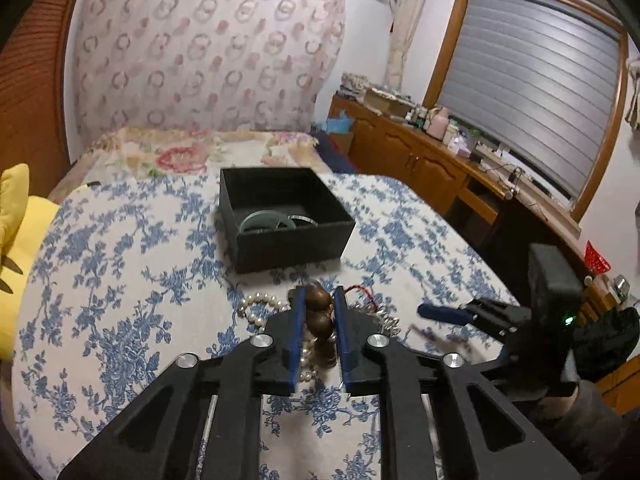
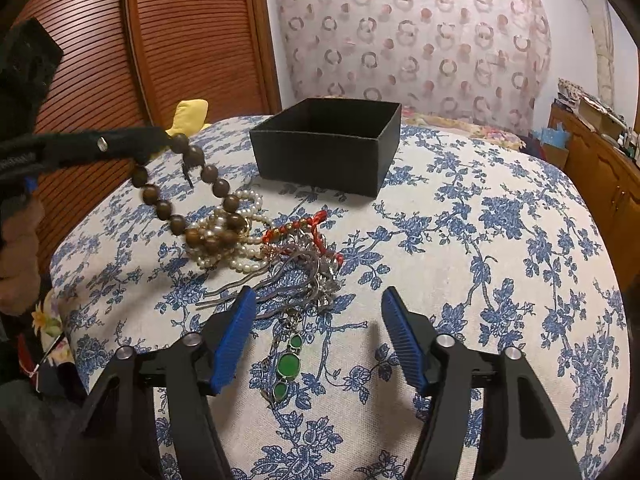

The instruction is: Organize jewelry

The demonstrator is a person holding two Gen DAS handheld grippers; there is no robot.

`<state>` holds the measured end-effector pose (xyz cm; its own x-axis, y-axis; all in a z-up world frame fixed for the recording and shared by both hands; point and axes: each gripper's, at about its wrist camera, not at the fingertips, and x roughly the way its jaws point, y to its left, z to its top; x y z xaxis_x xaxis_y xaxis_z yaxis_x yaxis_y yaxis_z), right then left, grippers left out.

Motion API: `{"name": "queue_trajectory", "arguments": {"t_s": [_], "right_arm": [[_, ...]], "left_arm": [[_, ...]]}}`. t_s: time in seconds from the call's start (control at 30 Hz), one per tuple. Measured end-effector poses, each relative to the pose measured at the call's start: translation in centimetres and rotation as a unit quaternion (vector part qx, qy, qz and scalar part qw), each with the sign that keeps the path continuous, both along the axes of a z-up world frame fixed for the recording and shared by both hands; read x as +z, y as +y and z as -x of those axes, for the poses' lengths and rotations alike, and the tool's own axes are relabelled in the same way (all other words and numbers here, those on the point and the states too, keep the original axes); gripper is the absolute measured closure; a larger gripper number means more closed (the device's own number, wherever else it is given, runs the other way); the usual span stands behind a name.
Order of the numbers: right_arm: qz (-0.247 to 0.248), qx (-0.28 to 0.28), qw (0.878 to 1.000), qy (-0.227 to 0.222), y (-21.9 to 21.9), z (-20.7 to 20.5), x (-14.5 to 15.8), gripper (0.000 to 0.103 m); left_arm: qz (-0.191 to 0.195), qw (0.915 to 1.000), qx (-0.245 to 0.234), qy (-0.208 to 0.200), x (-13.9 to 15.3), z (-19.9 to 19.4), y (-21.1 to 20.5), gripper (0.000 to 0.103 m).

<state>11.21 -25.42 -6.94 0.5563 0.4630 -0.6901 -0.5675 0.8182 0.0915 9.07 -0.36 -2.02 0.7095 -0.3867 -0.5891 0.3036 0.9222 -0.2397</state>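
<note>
1. The bead bracelet, a loop of round, glossy brown wooden beads, hangs from the left gripper, whose blue ribbed pads are clamped on its top beads.
2. The loop's long axis slants down to the jewelry pile, where its lowest beads rest on the pearls.
3. The pile lies just in front of the black square box; a red cord, thin grey hairpins and a green pendant trail nearer.
4. The right gripper hovers over the pendant, pads apart, holding nothing.
5. All sits on a blue-flowered cloth.
</note>
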Motion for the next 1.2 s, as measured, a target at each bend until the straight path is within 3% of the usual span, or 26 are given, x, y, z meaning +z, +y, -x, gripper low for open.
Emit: {"name": "queue_trajectory", "arguments": {"t_s": [0.17, 0.47, 0.6, 0.87, 1.0, 1.2], "right_arm": [[0.01, 0.009, 1.0, 0.004, 0.3, -0.1, 0.1, 0.043], [0.001, 0.018, 1.0, -0.005, 1.0, -0.4, 1.5, 0.043], [0.014, 0.025, 1.0, -0.009, 1.8, -1.8, 2.0, 0.056], [0.02, 0.031, 0.999, 0.038, 3.0, -5.9, 0.5, 0.074], [0.014, 0.035, 0.999, 0.038, 3.0, -6.4, 0.6, 0.098], [-0.013, 0.046, 0.999, 0.016, 2.3, -5.7, 3.1, 0.1]], "left_arm": [[-0.005, 0.9997, 0.004, -0.023, 1.4, 1.0, 0.3, 0.091], [-0.009, 0.9996, 0.01, -0.023, 1.1, 1.1, 0.8, 0.091], [-0.002, 0.9992, 0.014, -0.036, 2.1, 1.5, 1.4, 0.091], [-0.006, 0.9985, 0.026, -0.047, 2.7, 1.5, 2.0, 0.091], [-0.006, 0.9986, 0.029, -0.044, 2.4, 1.4, 2.3, 0.091], [-0.003, 0.9986, 0.031, -0.042, 2.1, 1.3, 2.5, 0.091]]}}
